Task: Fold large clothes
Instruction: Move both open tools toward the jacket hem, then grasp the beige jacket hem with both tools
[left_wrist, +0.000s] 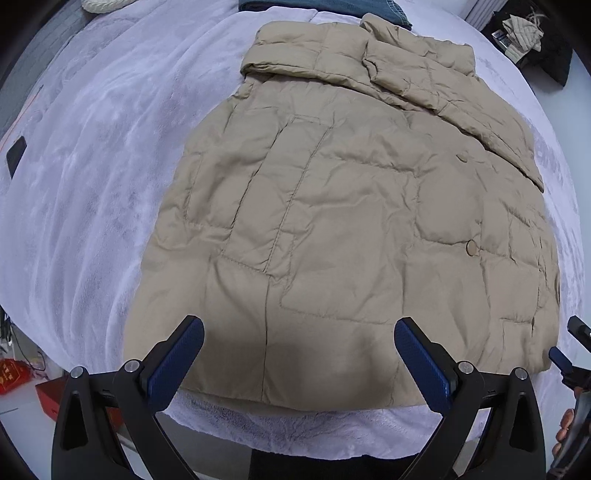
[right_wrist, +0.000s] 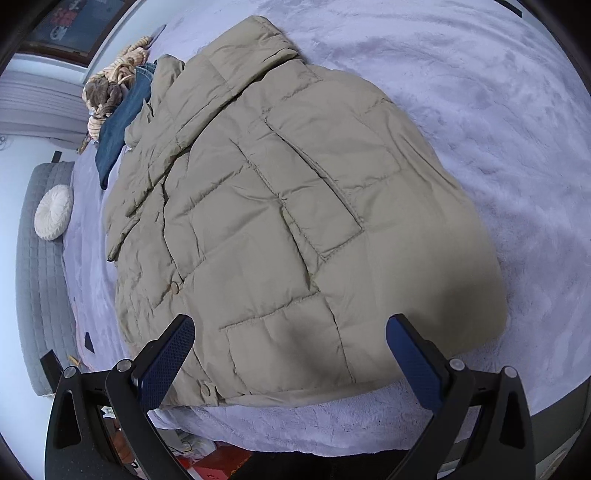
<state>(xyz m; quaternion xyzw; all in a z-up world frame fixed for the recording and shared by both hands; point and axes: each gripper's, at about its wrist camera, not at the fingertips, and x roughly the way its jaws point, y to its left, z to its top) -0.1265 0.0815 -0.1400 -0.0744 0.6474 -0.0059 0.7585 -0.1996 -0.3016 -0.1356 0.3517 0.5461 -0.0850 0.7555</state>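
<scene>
You're holding left gripper (left_wrist: 299, 332) and right gripper (right_wrist: 290, 330) wide open, gripping nothing, hovering over hem of beige quilted jacket (left_wrist: 351, 206) lying on lavender blanket (left_wrist: 92, 184).

Plain beige quilted puffer jacket (left_wrist: 343, 229), stitched into square blocks, with matching beige round buttons (left_wrist: 471, 247). Under it, pale lavender fluffy blanket (left_wrist: 92, 192), no pattern. Beyond the jacket's collar, dark blue folded denim (right_wrist: 120, 125), then brown-and-cream striped fabric bundle (right_wrist: 110, 92). Off the blanket's edge, white ribbed round cushion (right_wrist: 54, 212) on grey grid-quilted mattress (right_wrist: 40, 280). Nearest the lens, blue textured pads (left_wrist: 173, 365) on black frames.
</scene>
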